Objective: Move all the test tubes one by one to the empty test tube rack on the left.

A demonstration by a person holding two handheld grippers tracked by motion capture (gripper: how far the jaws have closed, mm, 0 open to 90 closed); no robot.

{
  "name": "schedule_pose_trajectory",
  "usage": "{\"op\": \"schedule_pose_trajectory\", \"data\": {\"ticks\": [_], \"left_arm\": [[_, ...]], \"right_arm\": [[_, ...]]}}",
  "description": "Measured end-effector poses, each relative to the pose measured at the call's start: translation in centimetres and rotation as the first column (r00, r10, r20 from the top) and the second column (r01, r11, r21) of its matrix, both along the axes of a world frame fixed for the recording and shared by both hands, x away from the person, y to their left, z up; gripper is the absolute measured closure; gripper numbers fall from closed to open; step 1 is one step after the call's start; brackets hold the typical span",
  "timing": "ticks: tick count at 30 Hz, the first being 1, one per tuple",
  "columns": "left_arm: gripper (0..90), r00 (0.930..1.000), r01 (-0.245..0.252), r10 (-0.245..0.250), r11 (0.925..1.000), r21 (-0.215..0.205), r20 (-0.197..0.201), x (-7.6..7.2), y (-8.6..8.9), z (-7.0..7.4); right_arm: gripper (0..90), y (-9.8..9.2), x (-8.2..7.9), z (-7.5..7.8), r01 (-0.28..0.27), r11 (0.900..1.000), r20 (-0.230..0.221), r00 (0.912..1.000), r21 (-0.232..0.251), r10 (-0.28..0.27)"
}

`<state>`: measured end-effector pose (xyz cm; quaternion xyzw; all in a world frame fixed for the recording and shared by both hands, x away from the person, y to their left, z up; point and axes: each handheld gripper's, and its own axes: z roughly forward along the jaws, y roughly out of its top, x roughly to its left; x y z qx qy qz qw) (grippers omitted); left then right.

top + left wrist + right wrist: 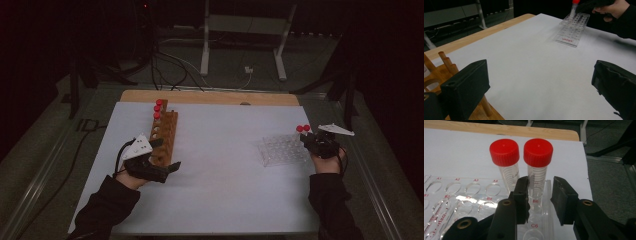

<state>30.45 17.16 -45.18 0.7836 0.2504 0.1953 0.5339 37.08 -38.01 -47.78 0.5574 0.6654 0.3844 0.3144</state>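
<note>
A clear plastic rack (282,149) lies on the white sheet at the right, with two red-capped tubes (303,128) upright at its far right corner. My right gripper (540,197) sits low at that corner, jaws either side of the right tube (538,152). The left pad touches the tube's wall and a gap shows at the right pad. The other tube (504,152) stands just left of it. A wooden rack (165,135) at the left holds three red-capped tubes (158,108) at its far end. My left gripper (165,155) stands wide open at the wooden rack's near end, holding nothing.
The white sheet (225,180) covers a wooden table whose far edge (210,96) shows beyond it. In the left gripper view the clear rack (574,30), a tube (574,7) and the other hand (614,7) appear far off, with wooden pegs (446,62) close at left.
</note>
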Motion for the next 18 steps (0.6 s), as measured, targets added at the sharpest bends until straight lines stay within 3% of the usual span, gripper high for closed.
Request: {"op": "schedule_pose_trajectory", "data": {"ticks": [9, 10, 11, 18], "left_arm": [[2.1, 1.0, -0.003, 0.003, 1.0, -0.002, 0.0, 0.0, 0.1, 0.0], [2.1, 1.0, -0.003, 0.003, 1.0, -0.001, 0.0, 0.0, 0.1, 0.0], [2.1, 1.0, -0.003, 0.003, 1.0, -0.001, 0.0, 0.0, 0.1, 0.0], [2.1, 1.0, 0.0, 0.0, 1.0, 0.0, -0.005, 0.0, 0.1, 0.0]], "right_arm": [[67.0, 0.1, 0.2, 0.0, -0.002, 1.0, 0.01, 0.9999, -0.008, 0.002], [74.9, 0.1, 0.2, 0.0, -0.019, 1.0, 0.012, 0.9997, -0.002, 0.019], [74.8, 0.2, 0.1, 0.0, -0.014, 1.0, 0.028, 0.9995, 0.0, 0.014], [75.2, 0.3, -0.4, 1.1, -0.01, 1.0, 0.046, 0.9989, -0.026, 0.011]]}}
